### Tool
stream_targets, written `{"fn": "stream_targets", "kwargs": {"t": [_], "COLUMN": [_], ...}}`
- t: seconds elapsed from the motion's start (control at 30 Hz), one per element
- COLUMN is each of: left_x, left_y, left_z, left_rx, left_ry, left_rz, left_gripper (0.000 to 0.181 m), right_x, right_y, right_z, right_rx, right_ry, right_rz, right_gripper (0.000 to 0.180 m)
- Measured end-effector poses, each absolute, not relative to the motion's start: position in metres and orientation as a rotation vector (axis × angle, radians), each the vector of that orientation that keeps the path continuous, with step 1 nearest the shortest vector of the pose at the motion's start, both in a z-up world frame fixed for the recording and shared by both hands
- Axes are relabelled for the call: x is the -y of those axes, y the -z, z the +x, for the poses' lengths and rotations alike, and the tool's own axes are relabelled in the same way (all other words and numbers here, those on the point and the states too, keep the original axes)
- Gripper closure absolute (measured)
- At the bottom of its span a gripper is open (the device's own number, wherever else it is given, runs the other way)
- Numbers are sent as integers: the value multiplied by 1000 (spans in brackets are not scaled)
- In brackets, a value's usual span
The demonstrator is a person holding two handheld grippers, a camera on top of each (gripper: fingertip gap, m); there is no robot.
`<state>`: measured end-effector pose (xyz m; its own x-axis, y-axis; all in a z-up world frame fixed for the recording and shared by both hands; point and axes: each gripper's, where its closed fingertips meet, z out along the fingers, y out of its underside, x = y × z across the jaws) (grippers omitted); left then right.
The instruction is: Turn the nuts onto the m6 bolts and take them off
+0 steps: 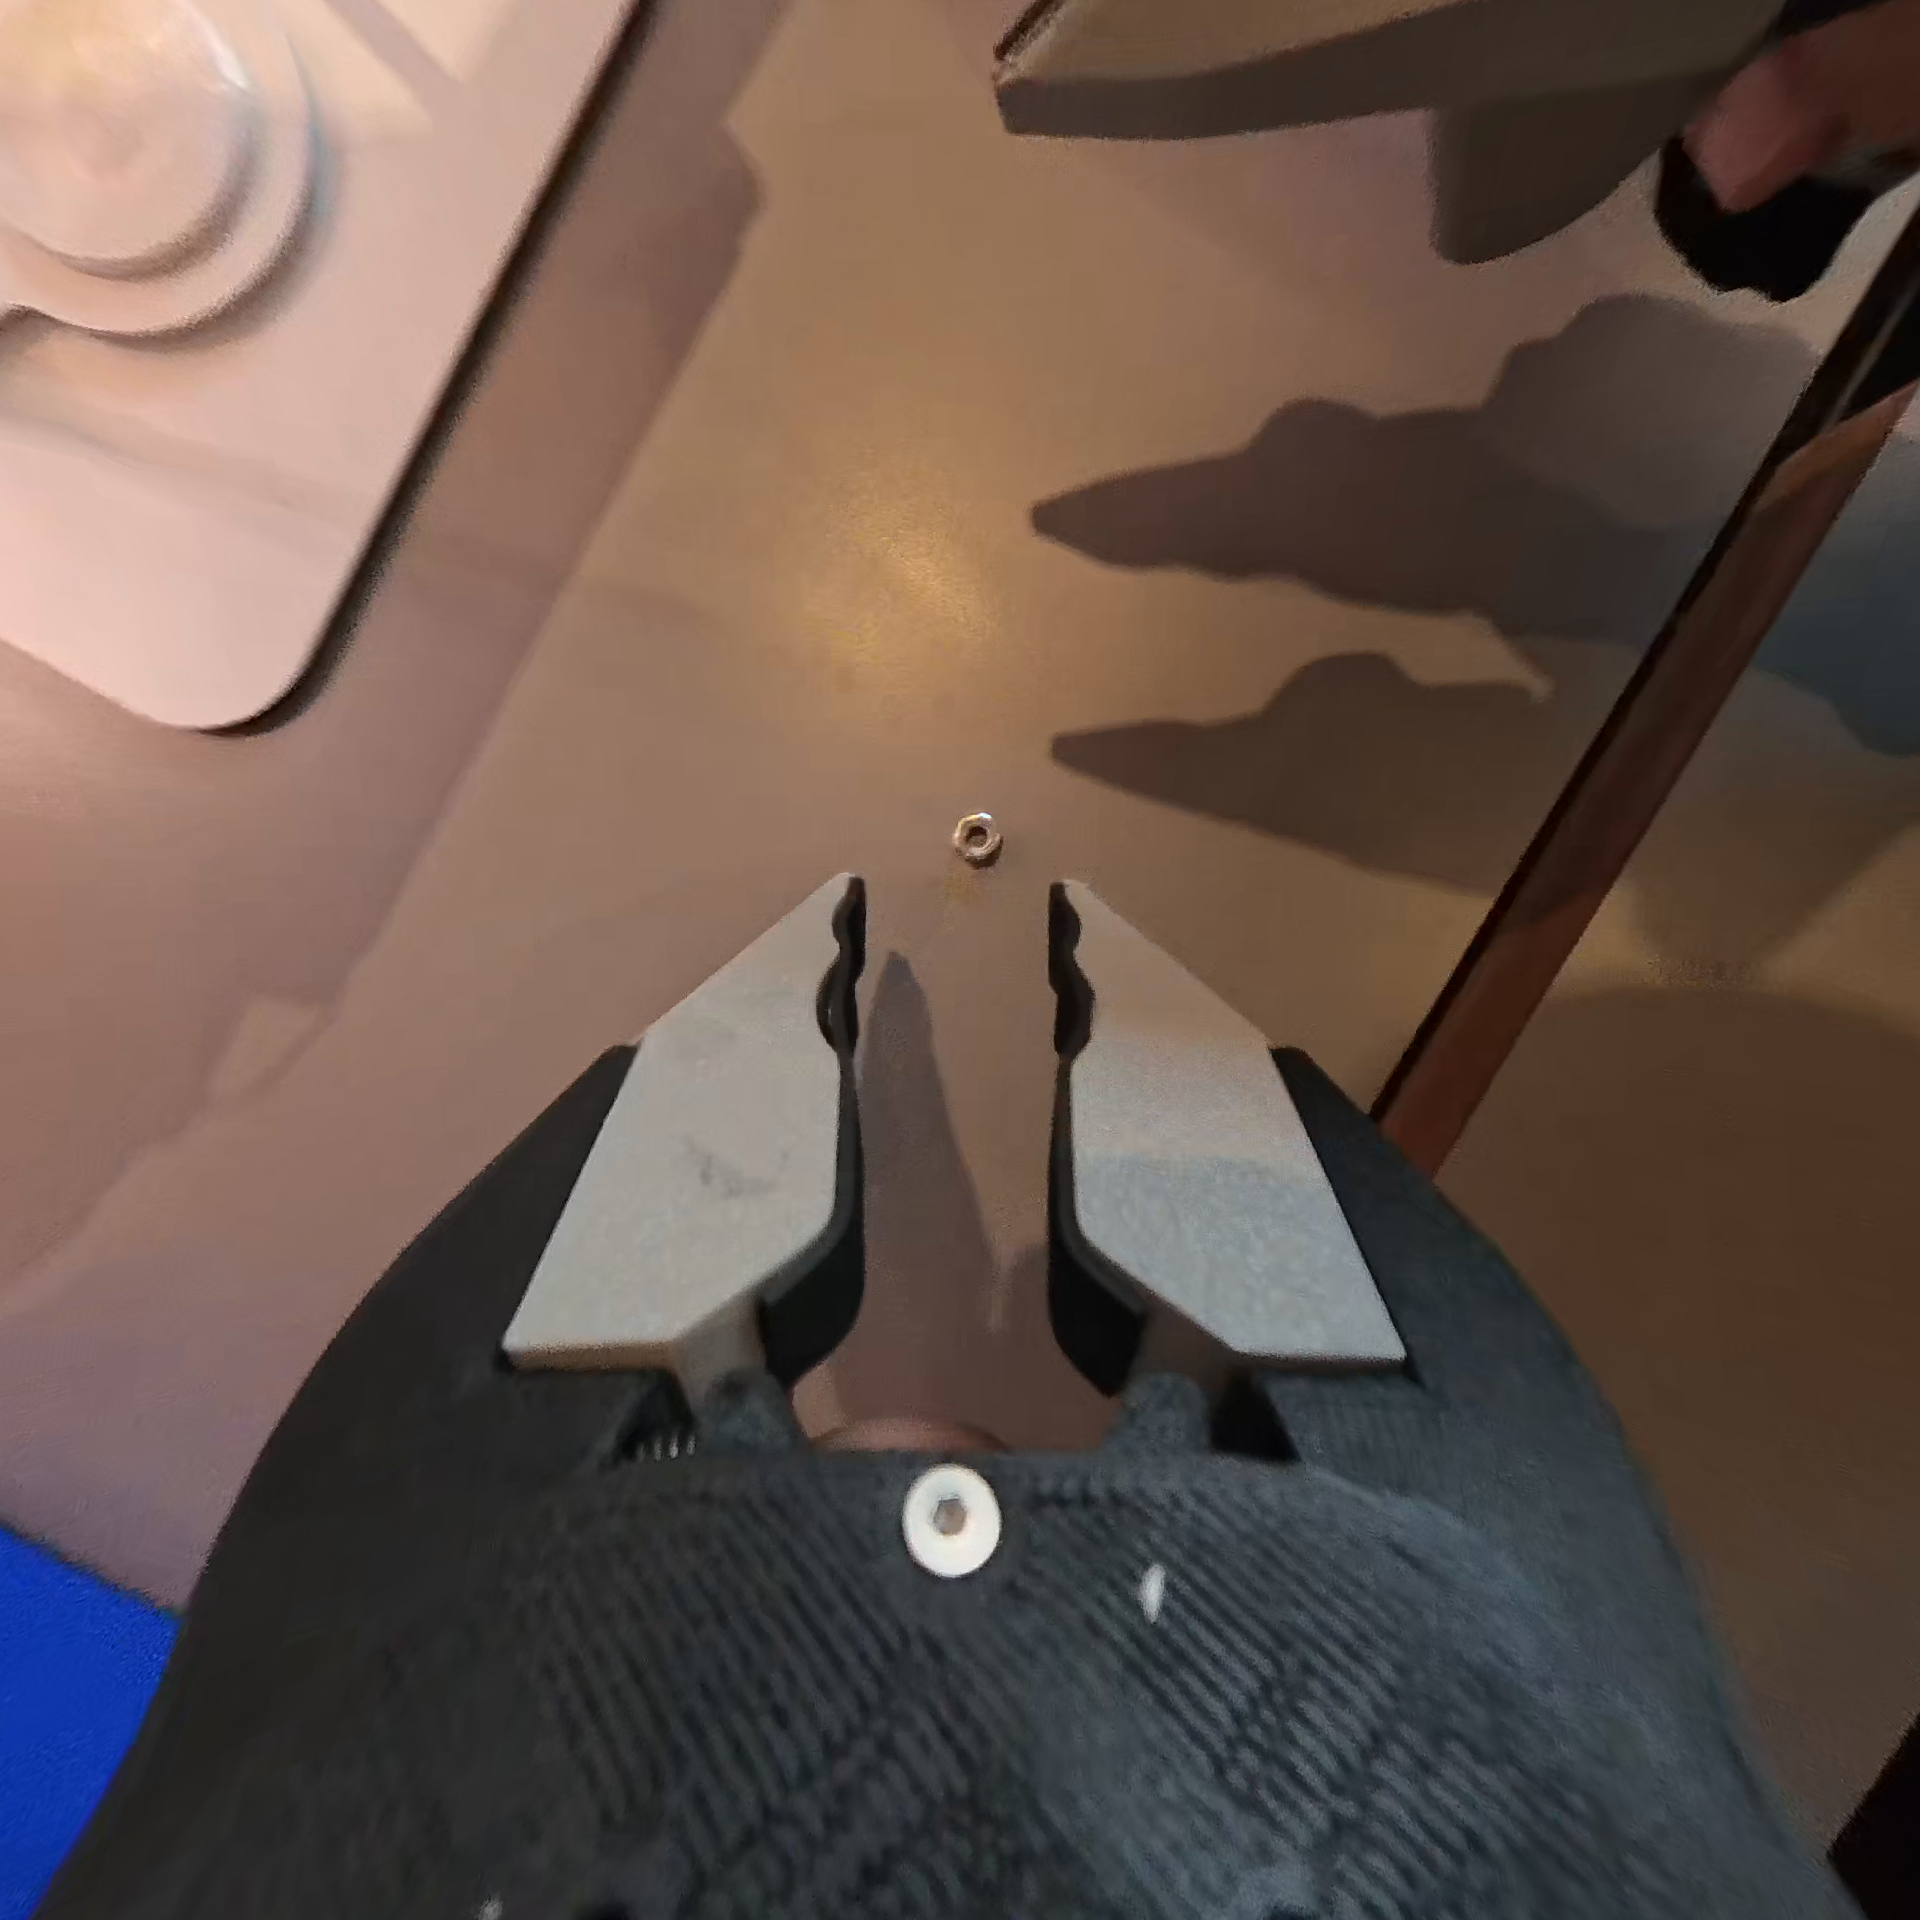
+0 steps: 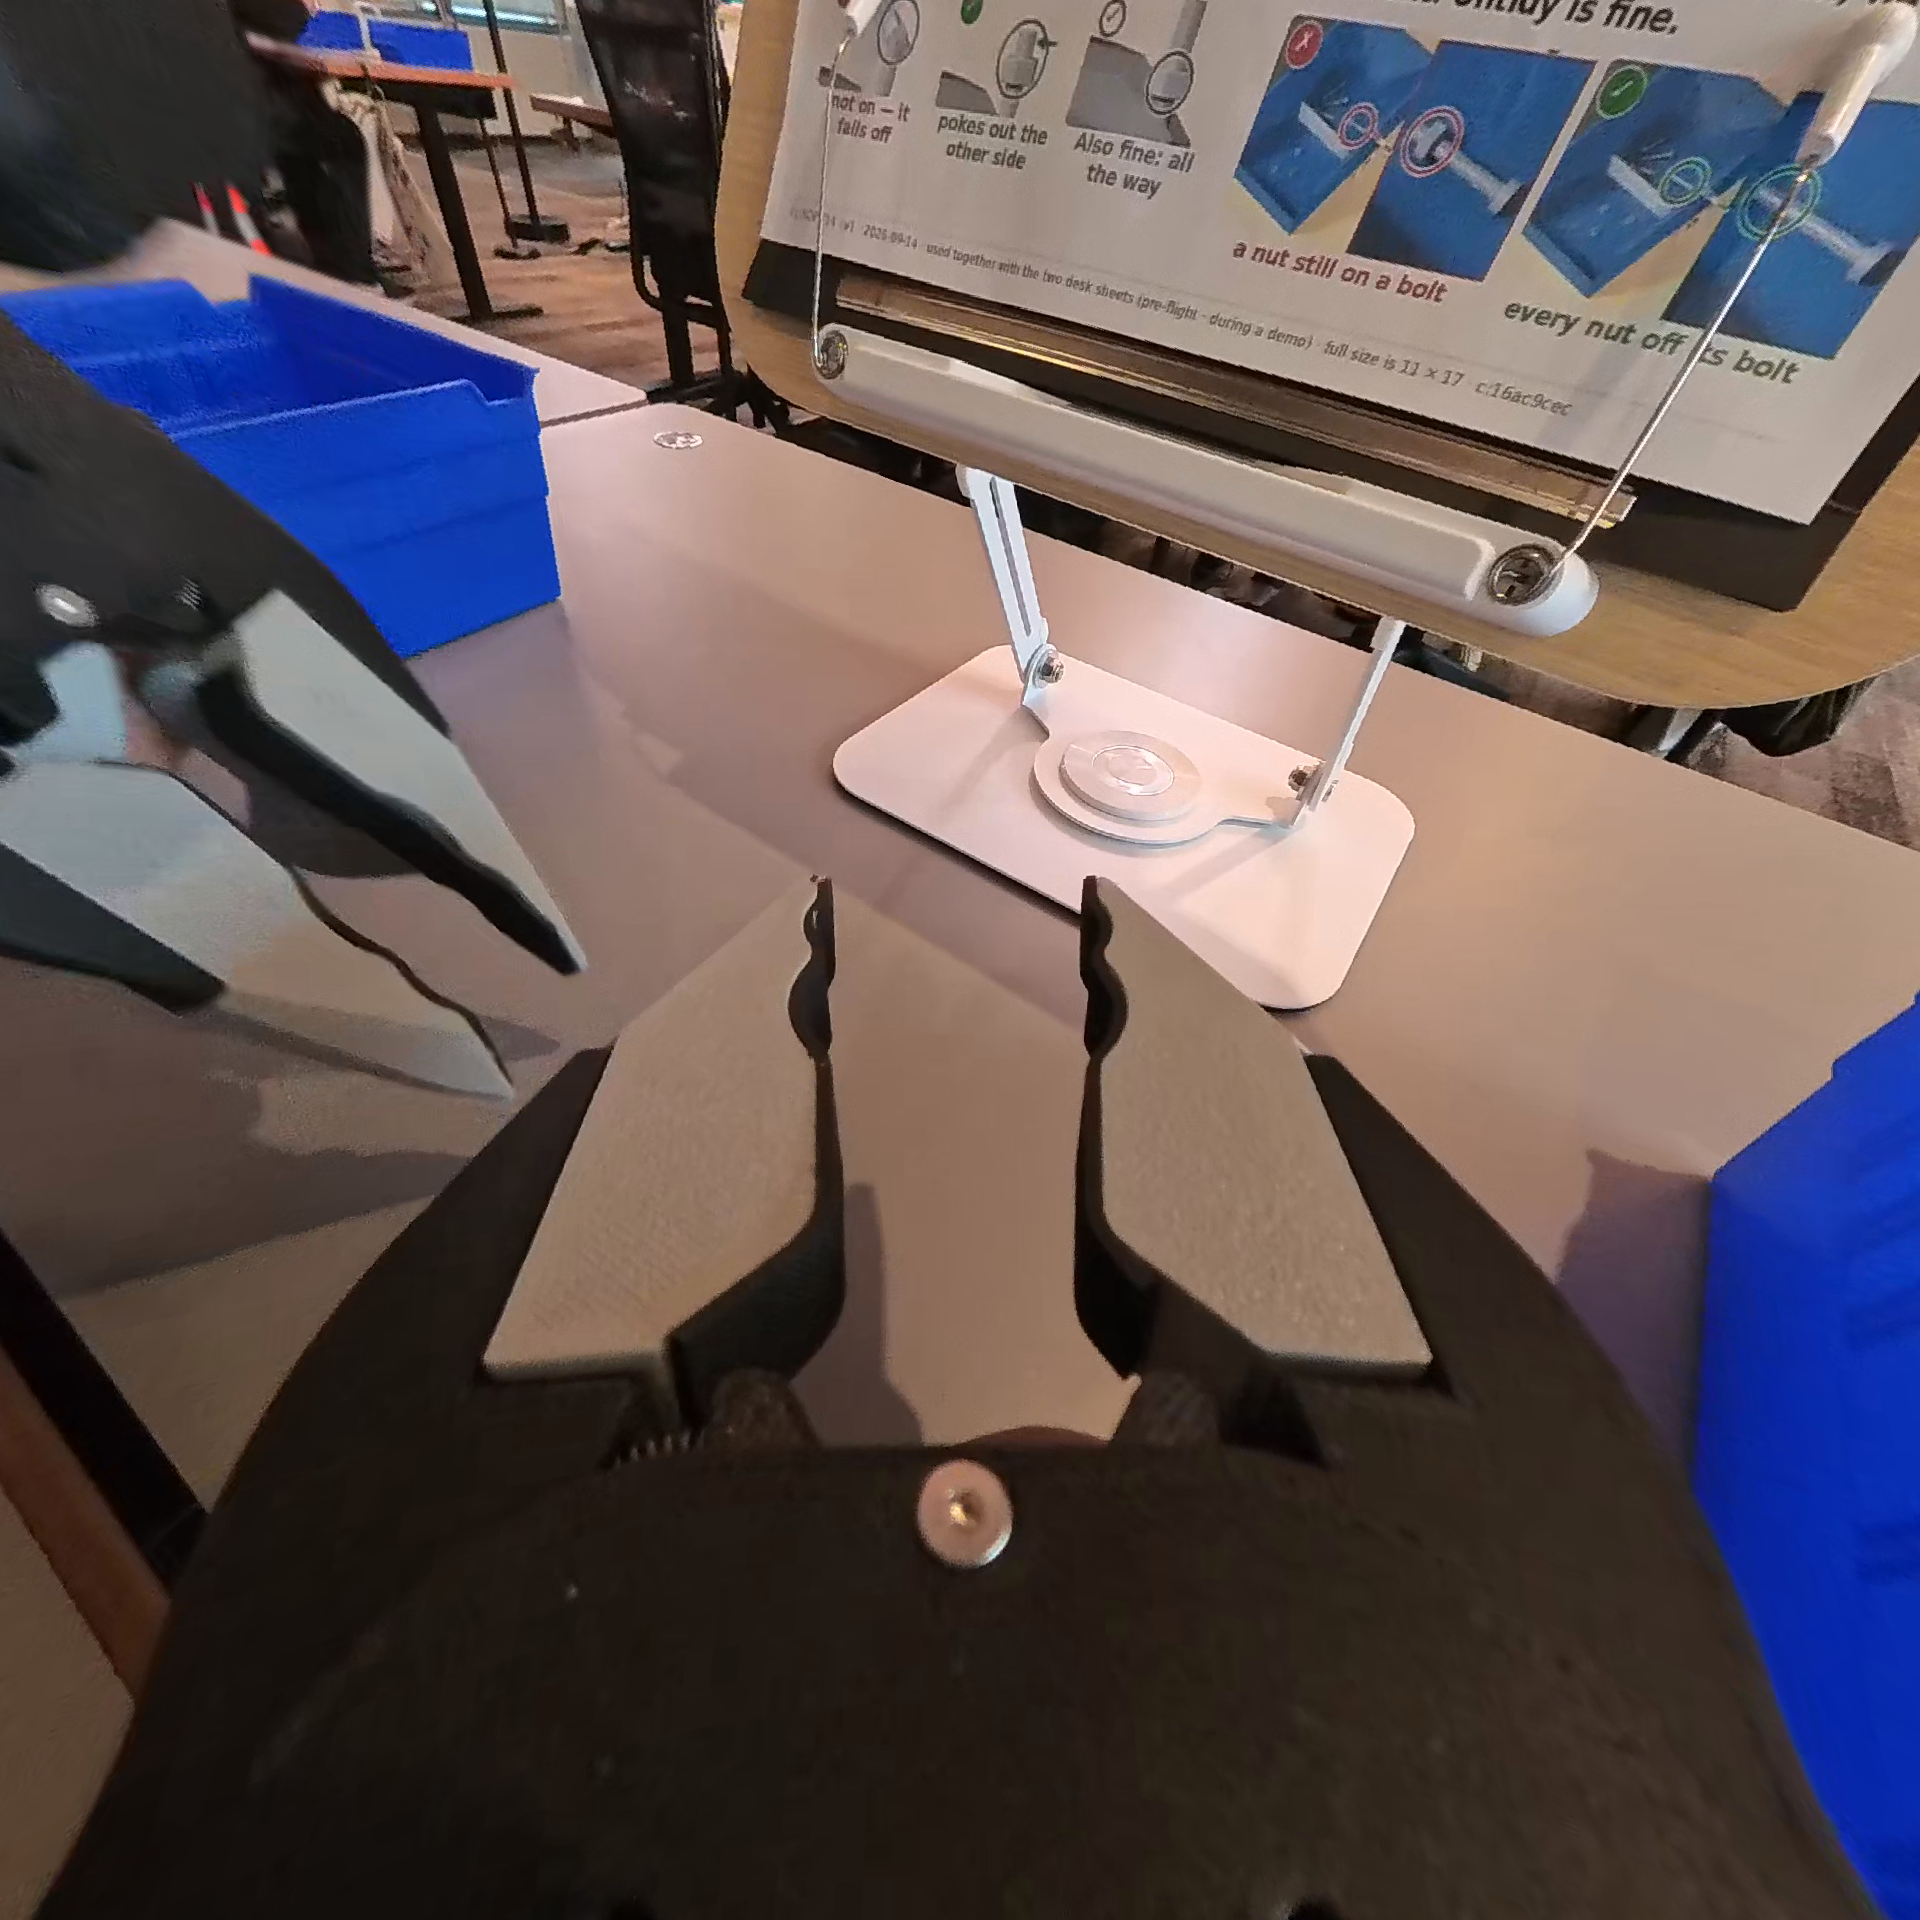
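Note:
A small metal nut [image 1: 976, 837] lies flat on the brown table, just beyond the tips of my left gripper [image 1: 956, 894]. The left gripper is open and empty, pointing down at the table, with the nut a little ahead of the gap between its fingers. My right gripper [image 2: 951, 894] is open and empty, held above the table and facing the white stand. The right gripper also shows at the top right of the left wrist view [image 1: 1351, 94]. The left gripper shows at the left of the right wrist view [image 2: 312, 790]. No bolt is in view.
A white stand base [image 2: 1247, 894] holds a tilted board with an instruction sheet [image 2: 1299, 208]; the base also shows in the left wrist view [image 1: 187, 416]. Blue bins stand at the far left [image 2: 343, 436] and near right [image 2: 1818, 1351]. The table edge [image 1: 1621, 790] runs to the right of the nut.

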<state>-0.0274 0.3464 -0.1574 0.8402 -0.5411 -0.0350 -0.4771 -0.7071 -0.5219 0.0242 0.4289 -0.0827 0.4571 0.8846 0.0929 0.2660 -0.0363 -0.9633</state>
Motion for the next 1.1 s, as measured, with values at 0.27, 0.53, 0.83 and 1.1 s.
{"fn": "stream_targets", "kwargs": {"t": [0.27,0.53,0.83,1.1], "left_x": [-301,-280,-308,-317], "left_y": [74,16,61,125], "left_z": [-99,-232,-343,-403], "left_rx": [-580,-370,-391,-412], "left_ry": [100,-54,-79,-118], "left_rz": [-2330,-2298,-2439,-2666], "left_gripper": [148,148,147,148], "right_x": [-421,-397,-365,-362], "right_y": [81,93,95,92], "right_z": [19,-1,-21,-23], "right_rx": [1050,1143,1240,1233], "right_ry": [-704,-732,-782,-849], "right_rz": [-1550,-1537,-1483,-1487], "right_gripper": [135,135,135,136]}}
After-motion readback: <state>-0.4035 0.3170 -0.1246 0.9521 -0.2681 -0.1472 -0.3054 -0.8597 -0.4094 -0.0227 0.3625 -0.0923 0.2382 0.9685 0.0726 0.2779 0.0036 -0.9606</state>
